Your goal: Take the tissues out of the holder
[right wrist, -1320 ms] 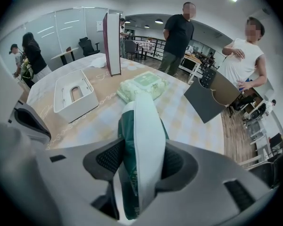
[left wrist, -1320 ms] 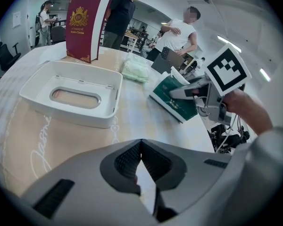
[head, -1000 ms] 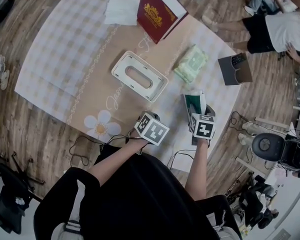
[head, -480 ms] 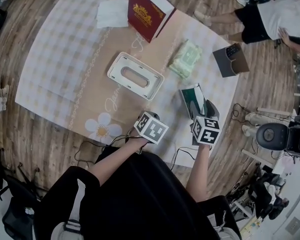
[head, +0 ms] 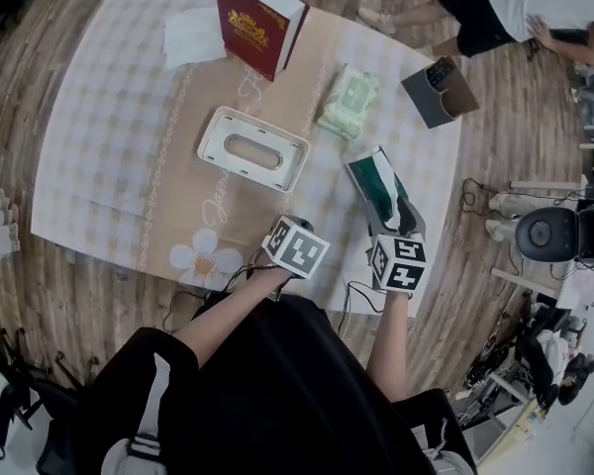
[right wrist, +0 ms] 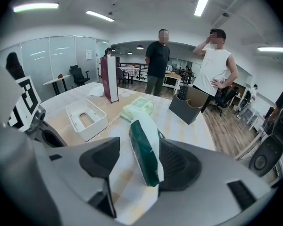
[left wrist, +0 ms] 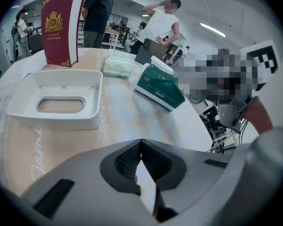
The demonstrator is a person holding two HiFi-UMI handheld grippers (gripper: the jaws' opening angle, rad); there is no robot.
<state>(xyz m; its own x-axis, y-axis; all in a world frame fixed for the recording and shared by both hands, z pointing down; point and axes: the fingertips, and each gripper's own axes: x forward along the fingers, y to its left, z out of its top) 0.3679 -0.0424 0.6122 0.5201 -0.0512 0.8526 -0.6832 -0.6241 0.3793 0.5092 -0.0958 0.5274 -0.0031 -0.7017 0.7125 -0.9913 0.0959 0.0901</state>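
Though film-wrapped, boxy green tissue pack (head: pixel 378 186)

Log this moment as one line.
right gripper: jaws have just been opening, green tissue pack between them | left gripper: shut, empty | white holder: empty

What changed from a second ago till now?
The right tongs have just been opening and let go of the green tissue pack, which is still between them. The left tongs, white holder, red book and pale green pack stayed put.
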